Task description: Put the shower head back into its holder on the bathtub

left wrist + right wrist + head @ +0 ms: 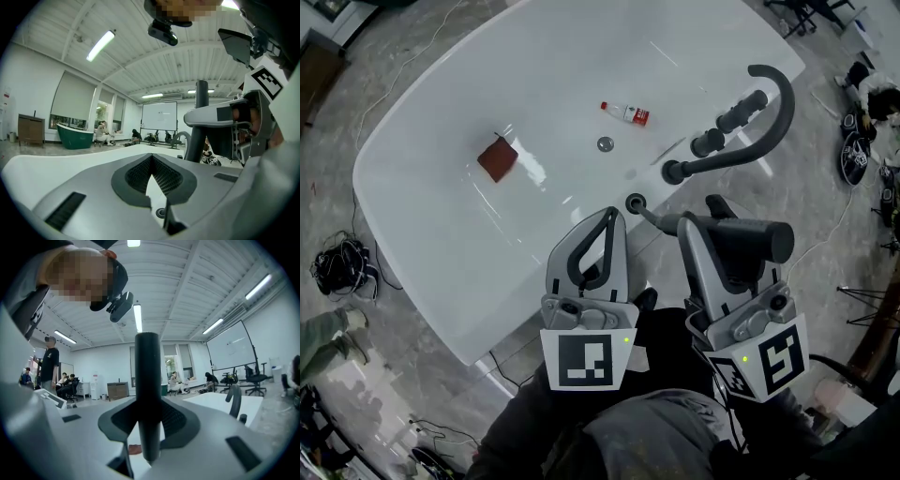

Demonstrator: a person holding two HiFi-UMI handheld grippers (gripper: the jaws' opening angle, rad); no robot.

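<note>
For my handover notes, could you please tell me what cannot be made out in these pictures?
Shower head: spray face unseen; head and right gripper views show only its dark side.
Where its hose joins: head view, behind the right fingers.
Bottle label: head view, too small to read.
Holder inside: head view, too small.

Red-labelled bottle (626,113) on its side, reddish-brown square block (498,157) well left, black cable tangle (339,265) on marbled floor (422,375).

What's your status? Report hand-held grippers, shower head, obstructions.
Status: right hand-held gripper shut on shower head; left hand-held gripper shut, empty. Shower head not yet in holder. Holder looks clear.
</note>
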